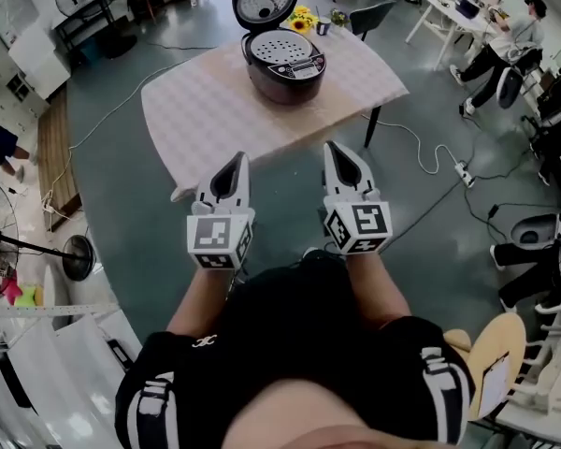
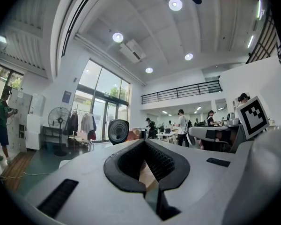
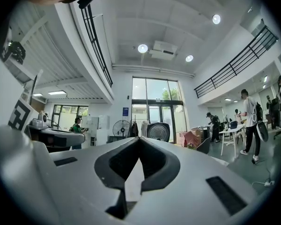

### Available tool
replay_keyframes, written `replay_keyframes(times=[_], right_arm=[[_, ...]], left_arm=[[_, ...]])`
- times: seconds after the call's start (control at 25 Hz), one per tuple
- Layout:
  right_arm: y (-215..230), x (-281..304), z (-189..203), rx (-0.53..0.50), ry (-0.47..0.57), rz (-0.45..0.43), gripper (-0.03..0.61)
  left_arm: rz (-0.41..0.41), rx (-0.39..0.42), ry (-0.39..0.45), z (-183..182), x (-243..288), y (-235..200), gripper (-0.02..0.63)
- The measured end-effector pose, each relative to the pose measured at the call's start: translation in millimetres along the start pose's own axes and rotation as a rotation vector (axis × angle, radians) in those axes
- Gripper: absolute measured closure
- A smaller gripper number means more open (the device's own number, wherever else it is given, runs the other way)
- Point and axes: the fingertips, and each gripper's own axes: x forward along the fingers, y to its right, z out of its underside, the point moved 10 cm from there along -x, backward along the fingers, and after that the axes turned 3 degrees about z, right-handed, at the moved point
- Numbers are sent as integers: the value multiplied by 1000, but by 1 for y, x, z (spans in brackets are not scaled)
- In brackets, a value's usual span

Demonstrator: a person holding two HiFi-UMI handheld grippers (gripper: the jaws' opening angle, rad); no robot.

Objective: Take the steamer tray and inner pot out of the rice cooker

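The rice cooker stands on the far half of the table, with the steamer tray inside it. Flowers sit behind it at the far edge. The left tongs and right tongs, 2 side by side, hang before the table's near edge.

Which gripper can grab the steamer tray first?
Right, barely: the right gripper is slightly nearer the open rice cooker than the left gripper. Both are shut, well short of it.

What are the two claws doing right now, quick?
Left claw: closed, holding nothing.
Right claw: closed, holding nothing.
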Motion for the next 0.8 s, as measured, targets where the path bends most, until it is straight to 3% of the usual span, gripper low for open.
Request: replay_keyframes(times=[0.48,0.8], right_arm=[[30,71,11,18,20,-35,580],[107,179,19,32,23,-88,580]], left_arm=[[-40,22,-11,9,59,-30,611],[-106,20,-42,11,177,-53,611]])
